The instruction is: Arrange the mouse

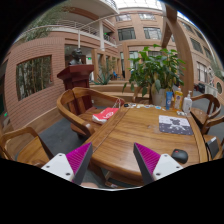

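Observation:
A dark mouse (179, 155) lies on the round wooden table (130, 135), near its edge, to the right of my right finger. A mouse pad with a picture on it (174, 124) lies further back on the table, beyond the mouse. My gripper (113, 163) is open and empty, held over the table's near edge, well apart from the mouse. Its magenta pads (79, 157) show on both fingers.
Wooden chairs (78, 103) stand around the table. A red book (104, 115) lies at the table's left side. Bottles (177, 100) and a potted plant (153, 70) stand at the far side. A brick building rises behind.

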The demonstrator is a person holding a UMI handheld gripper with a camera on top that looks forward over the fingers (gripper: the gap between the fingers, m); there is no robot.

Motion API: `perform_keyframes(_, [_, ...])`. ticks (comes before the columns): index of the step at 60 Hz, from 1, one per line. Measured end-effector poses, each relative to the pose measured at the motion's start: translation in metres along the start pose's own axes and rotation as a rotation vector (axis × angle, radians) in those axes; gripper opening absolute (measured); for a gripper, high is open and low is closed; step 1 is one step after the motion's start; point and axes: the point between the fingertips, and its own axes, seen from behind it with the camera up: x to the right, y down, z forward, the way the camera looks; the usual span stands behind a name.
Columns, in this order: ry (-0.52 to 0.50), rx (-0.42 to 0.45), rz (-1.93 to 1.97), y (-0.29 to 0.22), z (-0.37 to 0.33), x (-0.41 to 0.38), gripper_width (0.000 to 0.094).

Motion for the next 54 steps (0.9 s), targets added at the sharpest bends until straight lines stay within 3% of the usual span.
perform_keyframes(14, [0.111, -0.115, 0.026, 0.074, -0.005, 0.074, 0.0845])
perform_keyframes(25, [0.263, -0.167, 0.058, 0.114, -0.009, 0.167, 0.0847])
perform_keyframes(38, [0.421, -0.163, 0.063, 0.125, -0.004, 0.270, 0.0847])
perform_keyframes(54, [0.451, -0.159, 0.095, 0.119, 0.036, 0.329, 0.0842])
